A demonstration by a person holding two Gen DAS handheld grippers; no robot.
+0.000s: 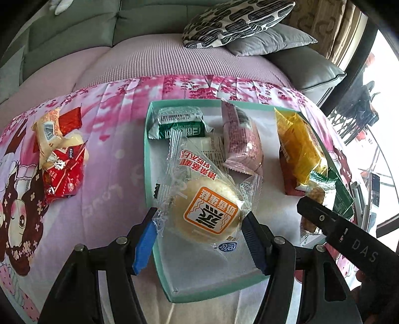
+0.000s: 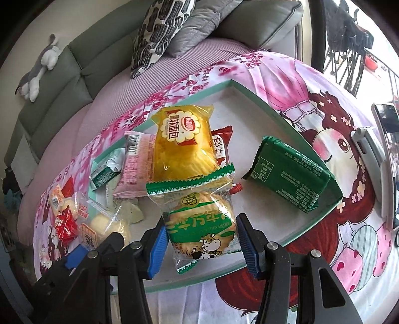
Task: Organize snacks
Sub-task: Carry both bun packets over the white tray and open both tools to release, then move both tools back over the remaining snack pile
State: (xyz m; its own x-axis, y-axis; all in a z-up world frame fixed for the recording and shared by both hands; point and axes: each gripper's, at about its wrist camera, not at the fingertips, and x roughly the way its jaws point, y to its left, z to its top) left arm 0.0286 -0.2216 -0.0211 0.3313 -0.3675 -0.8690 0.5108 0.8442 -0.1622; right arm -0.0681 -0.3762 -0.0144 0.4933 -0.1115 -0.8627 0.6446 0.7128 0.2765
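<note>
Left gripper [image 1: 199,239] pinches the round bun pack [image 1: 207,211]; right gripper [image 2: 199,243] pinches the biscuit pack [image 2: 199,224], long axis pointing away.

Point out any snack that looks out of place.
The red and cream snack packets lie on the pink printed cloth, left of the teal box that holds the other snacks, in a crumpled heap.

Grey sofa [image 1: 74,30] with cushions [image 1: 239,20], bright window [image 1: 384,74].
</note>
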